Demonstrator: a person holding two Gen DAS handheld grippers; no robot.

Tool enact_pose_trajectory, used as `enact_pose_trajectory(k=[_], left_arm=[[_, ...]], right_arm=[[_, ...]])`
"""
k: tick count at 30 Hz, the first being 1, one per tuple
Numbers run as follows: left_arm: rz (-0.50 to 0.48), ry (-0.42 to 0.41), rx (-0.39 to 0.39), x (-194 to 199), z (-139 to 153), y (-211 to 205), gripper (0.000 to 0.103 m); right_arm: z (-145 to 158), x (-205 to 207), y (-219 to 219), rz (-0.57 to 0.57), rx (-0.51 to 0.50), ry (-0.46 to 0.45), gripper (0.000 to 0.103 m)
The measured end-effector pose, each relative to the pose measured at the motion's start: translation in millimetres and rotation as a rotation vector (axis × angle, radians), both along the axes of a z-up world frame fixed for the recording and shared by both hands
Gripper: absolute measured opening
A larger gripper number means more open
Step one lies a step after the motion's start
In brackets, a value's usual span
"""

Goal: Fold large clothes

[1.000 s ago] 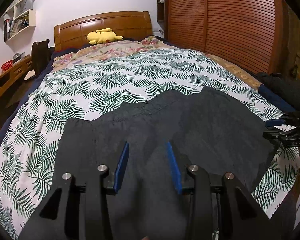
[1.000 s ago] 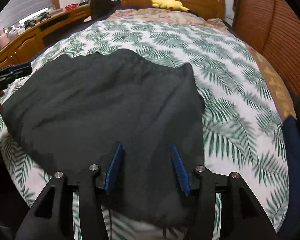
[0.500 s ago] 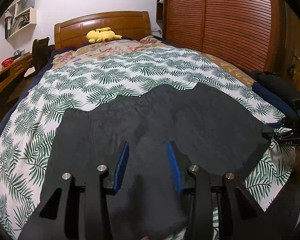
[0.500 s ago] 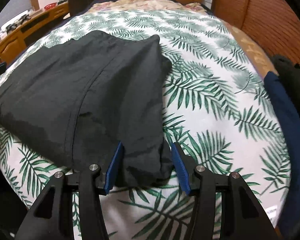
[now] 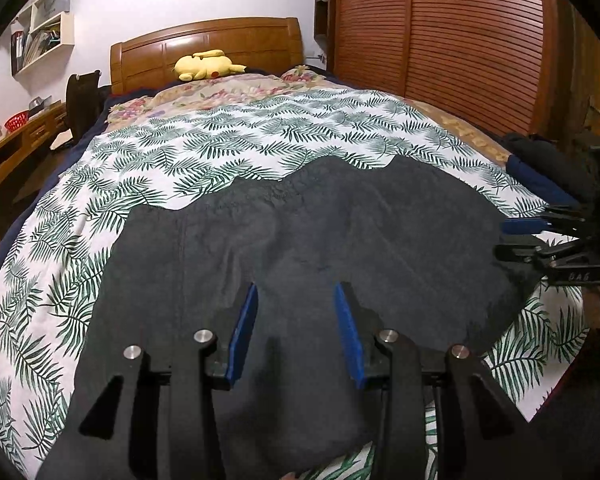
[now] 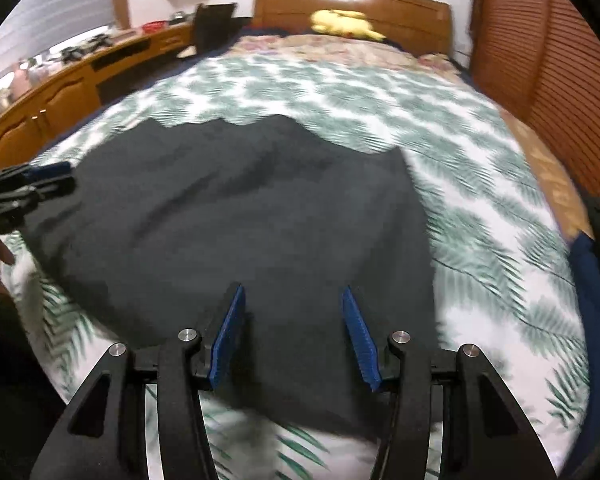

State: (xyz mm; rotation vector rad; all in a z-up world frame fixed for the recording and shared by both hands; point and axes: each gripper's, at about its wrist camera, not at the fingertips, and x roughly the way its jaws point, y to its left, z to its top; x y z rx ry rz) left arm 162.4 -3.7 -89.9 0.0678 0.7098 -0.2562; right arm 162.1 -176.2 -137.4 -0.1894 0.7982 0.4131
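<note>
Lying spread across the near end of the bed (image 5: 228, 128), the dark garment (image 5: 340, 240) looked barely folded, while the left gripper (image 5: 296, 328) and right gripper (image 6: 296, 332) hovered part-open, holding nothing.

Dim indoor light; left wrist view sharp, right wrist view motion-blurred, both bowed with dark corners.

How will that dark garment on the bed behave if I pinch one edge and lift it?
The dark garment probably goes floppy: it lies limp with a wavy far edge and soft wrinkles. It looks thin, so likely light for its spread. Lifted at one edge, the rest would probably drag across the leaf-print bedspread and bunch.
</note>
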Motion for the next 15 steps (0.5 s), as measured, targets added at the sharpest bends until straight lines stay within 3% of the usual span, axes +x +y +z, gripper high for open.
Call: enact_pose_trajectory(k=[8,15], left_arm=[[0.022,0.008,0.019,-1.6,-4.4,5.0,0.039],[0.073,-0.004,0.003,-12.4,-3.0,23.7,0.039]], right_arm=[[-15.5,16.4,63.4,0.149,0.062,0.014,0.051],[-30.3,10.8,71.7,0.17,0.035,-0.002,0.052]])
